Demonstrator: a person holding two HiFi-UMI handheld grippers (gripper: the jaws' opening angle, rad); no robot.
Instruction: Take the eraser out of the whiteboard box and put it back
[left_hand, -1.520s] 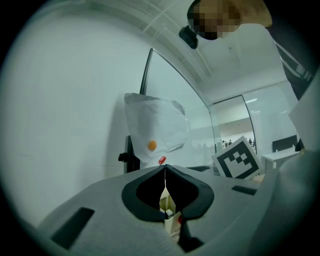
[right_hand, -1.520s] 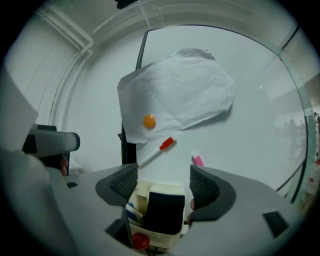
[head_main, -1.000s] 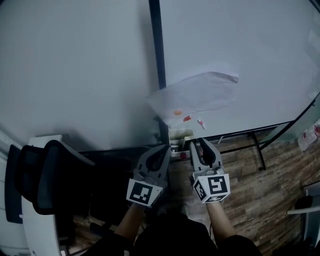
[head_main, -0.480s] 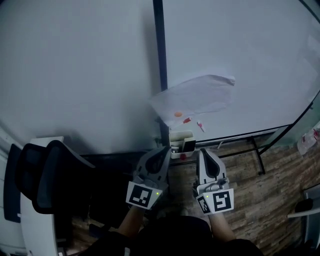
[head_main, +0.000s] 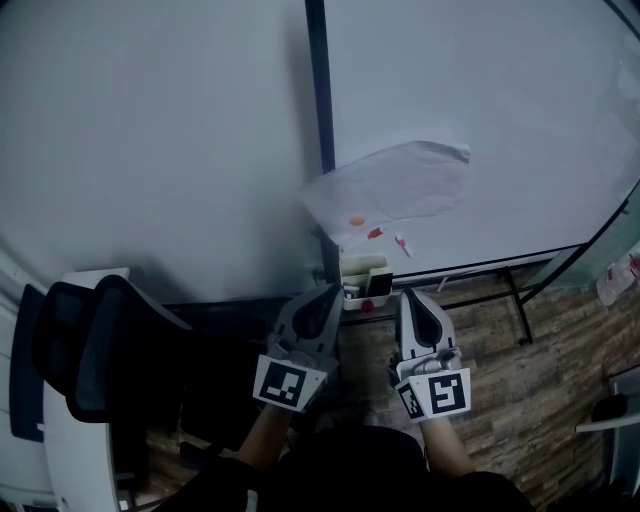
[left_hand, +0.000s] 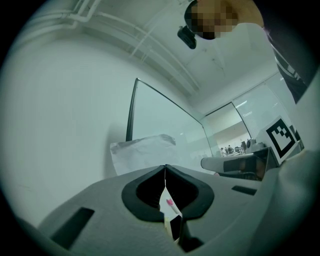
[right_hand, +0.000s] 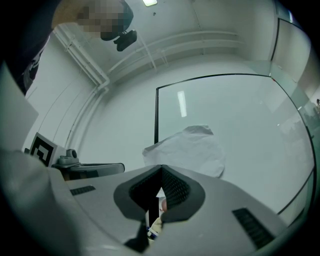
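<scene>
Fingers shut, empty on left gripper (head_main: 332, 291) and right gripper (head_main: 406, 295); eraser (head_main: 380, 284) stood upright in whiteboard box (head_main: 353, 274) between them, nearer the right.

The whiteboard (head_main: 480, 120) carries a small white box (head_main: 358, 275) at its lower left corner, and a crumpled sheet of paper (head_main: 392, 188) clings to the board just above that box.
</scene>
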